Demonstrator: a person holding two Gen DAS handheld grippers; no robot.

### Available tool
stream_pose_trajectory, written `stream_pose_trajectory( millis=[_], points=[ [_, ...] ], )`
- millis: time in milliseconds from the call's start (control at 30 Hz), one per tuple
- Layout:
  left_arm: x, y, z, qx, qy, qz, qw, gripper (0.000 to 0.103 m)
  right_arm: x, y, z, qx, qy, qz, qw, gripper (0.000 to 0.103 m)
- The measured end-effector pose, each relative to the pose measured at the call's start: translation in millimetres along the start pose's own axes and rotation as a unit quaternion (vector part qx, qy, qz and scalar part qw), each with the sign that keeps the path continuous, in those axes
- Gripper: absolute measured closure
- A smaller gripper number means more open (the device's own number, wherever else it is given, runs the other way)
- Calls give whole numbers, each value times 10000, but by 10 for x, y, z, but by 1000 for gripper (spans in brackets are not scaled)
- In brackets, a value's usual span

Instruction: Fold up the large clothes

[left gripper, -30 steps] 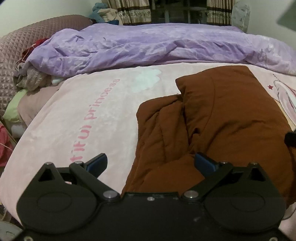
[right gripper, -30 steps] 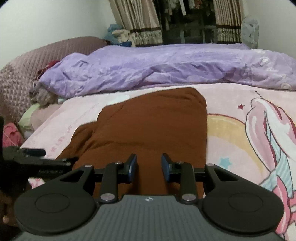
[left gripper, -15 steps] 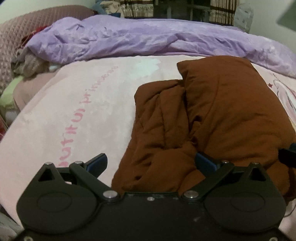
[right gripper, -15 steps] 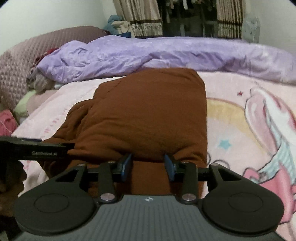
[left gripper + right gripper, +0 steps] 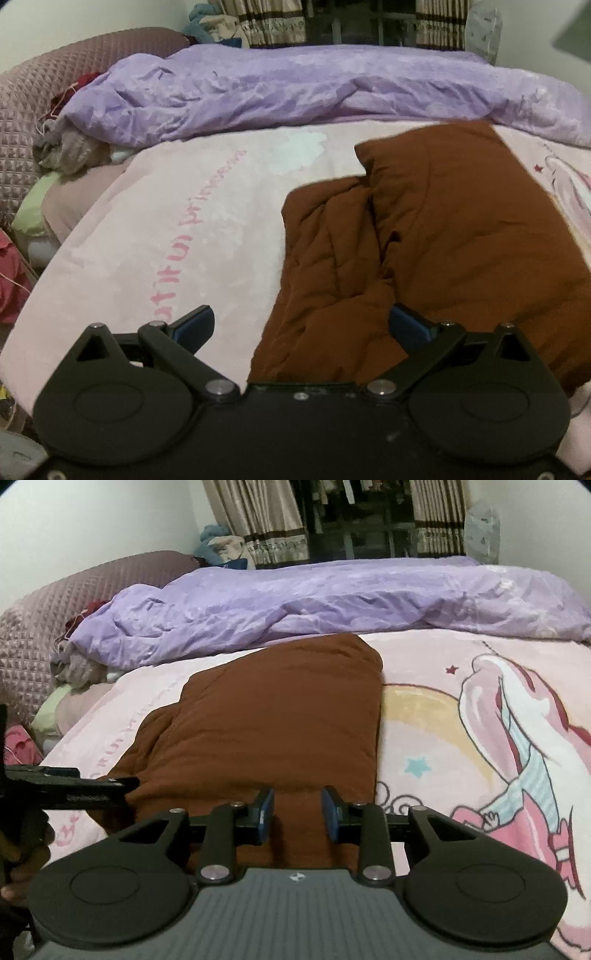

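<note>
Brown padded garment (image 5: 280, 716) lying on the pink unicorn blanket (image 5: 461, 746) of the bed, already folded into a thick slab, long axis running from the near edge away toward the purple duvet (image 5: 332, 602); one lumpier quilted part (image 5: 325, 258) sticking out on its left side, likely the next portion to bring in. Right tool (image 5: 297, 814) low over the near hem, jaws just narrowed yet not pinching, cloth visible between them, seemingly set to take that hem. Left tool (image 5: 301, 325) spread wide and released over the near left corner, gripping nothing.
</note>
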State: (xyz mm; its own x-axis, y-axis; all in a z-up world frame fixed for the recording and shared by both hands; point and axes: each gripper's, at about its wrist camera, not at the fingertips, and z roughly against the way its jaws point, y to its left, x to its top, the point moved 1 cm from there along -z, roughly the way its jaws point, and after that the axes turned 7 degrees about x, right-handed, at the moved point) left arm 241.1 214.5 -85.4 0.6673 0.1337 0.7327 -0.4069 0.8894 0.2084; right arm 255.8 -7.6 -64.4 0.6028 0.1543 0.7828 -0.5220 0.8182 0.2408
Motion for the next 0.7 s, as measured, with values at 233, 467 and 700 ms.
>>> stream_pose_trajectory(
  millis=[233, 467, 700],
  points=[
    [-205, -2, -259, -251, 175, 45, 9995, 0, -216, -194, -408, -62, 275, -154, 9995, 65],
    [43, 411, -140, -244, -46, 191, 9995, 0, -36, -200, -147, 96, 259, 42, 9996, 33],
    [333, 651, -718, -878, 707, 750, 9908, 0, 204, -757, -329, -225, 256, -1030, 9941, 14]
  ],
)
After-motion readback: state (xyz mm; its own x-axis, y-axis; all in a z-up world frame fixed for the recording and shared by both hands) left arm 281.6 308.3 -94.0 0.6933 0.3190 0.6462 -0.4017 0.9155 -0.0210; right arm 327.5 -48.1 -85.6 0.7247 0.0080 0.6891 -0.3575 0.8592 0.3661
